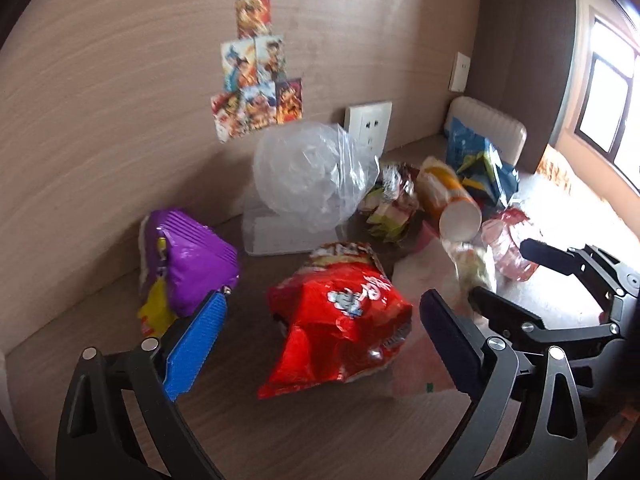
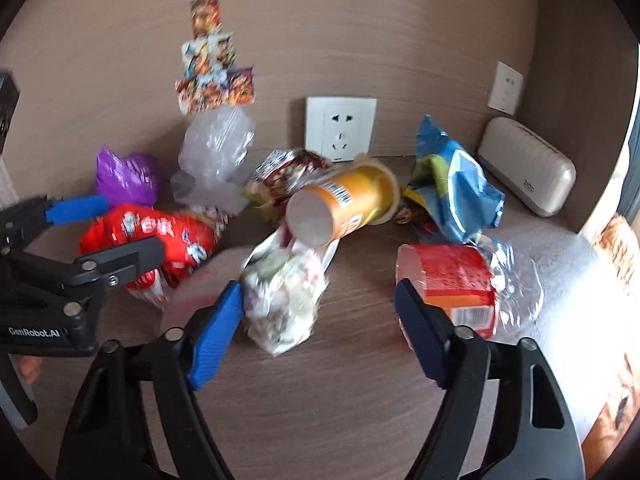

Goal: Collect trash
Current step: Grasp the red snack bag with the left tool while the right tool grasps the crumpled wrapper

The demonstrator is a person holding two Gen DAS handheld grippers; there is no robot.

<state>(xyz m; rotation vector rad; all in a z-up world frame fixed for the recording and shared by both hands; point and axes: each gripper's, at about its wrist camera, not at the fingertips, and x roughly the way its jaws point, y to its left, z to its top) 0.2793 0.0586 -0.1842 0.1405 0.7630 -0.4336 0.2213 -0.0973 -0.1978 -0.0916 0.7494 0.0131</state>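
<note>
Left tool [image 1: 320,320]: jaws wide, nothing gripped; red snack bag [image 1: 340,320] lies on the counter [image 1: 280,432] between its fingers, pads not touching it.
Right tool [image 2: 318,320]: jaws wide, nothing gripped; crumpled white wrapper [image 2: 280,304] sits just inside its left finger, contact unclear (blur).
Red cup [image 2: 452,284]: on its side in clear plastic, just beyond the right tool's right finger.
Orange cup [image 2: 344,204]: on its side mid-pile, base toward the right wrist cam.
Purple bag [image 1: 188,260]: far left by the wall [image 1: 100,120], just behind the left tool's left finger.
Clear plastic bag [image 1: 312,172]: at the back, in front of the wall socket [image 2: 340,128].
Blue bag [image 2: 452,188]: back right, near a beige case [image 2: 528,172].
Wall: strip of colourful stickers [image 1: 256,80].
</note>
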